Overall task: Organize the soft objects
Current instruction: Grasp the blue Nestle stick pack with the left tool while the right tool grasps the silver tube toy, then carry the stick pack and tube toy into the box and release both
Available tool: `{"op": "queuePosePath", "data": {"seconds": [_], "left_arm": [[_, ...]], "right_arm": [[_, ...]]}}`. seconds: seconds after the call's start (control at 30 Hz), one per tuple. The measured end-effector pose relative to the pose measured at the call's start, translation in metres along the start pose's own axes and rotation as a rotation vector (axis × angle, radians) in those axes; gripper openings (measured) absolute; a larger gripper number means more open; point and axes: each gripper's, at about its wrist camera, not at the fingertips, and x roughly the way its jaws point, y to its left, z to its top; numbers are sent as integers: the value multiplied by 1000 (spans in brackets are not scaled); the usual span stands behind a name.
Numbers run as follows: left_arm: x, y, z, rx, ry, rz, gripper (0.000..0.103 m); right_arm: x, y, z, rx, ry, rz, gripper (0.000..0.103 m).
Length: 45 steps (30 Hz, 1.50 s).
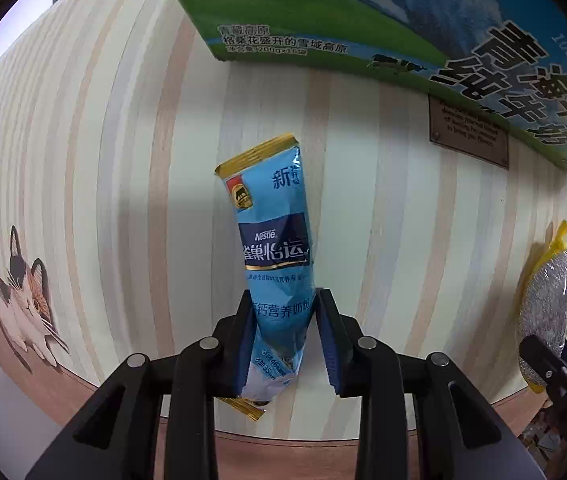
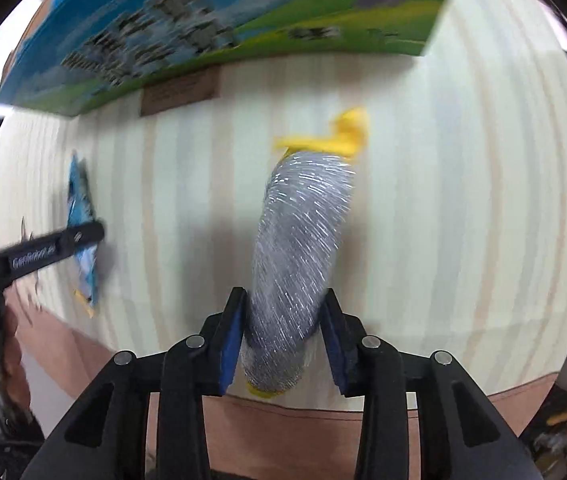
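Between the left gripper's (image 1: pixel 283 320) blue pads, the light-blue milk powder sachet (image 1: pixel 271 240) is pinched near its lower end, most of its length sticking out ahead over the striped mat (image 1: pixel 103 160). The right gripper (image 2: pixel 283 328) likewise clamps the silver scouring pad (image 2: pixel 299 248) low down (its yellow tie (image 2: pixel 335 140) at the far tip). Both grips sit off-centre, so each soft piece could droop or slide out on a quick swing; the right view's blur suggests fast motion. Farther ahead stands the printed milk carton (image 1: pixel 363 8), whose wall could catch the protruding ends if either tool approaches too low.
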Motion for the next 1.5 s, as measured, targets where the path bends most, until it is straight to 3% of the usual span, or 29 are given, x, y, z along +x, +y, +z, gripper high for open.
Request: {"op": "queuePosePath", "data": {"seconds": [0.03,0.23,0.33,0.43,0.6,0.73,0.93,1.07,1.27,1.37,1.5], "left_arm": [[0,-2,-2,-1,-1,3,27],[-2,7,-13,-19,8,-42,27],[-11,8,-25,-24,3,-76,27],[-25,1,-38,-12,-13,-106,26],[-75,-21,-62,30,-74,-227,26],[-132,-44,-62,85,-150,-319,26],[-215,-57,-12,149,-244,-383,26],[-249,-50,39,156,-295,-334,27],[-240,-42,117,103,-261,-249,27],[-213,-38,158,76,-202,-200,27],[-178,-38,184,54,-130,-154,27]], "right_arm": [[1,-3,1,28,0,14,53],[7,-6,10,64,-22,15,53],[10,-12,13,52,-16,21,39],[6,-18,7,33,-19,25,38],[-30,-16,-8,6,-54,97,37],[-94,-17,-15,-34,-140,183,37],[-194,-8,5,-109,-292,225,37],[-234,-3,43,-152,-369,144,37],[-231,-5,125,-151,-341,27,37],[-215,-6,161,-138,-298,-26,37],[-183,-1,199,-111,-256,-96,37]]}}
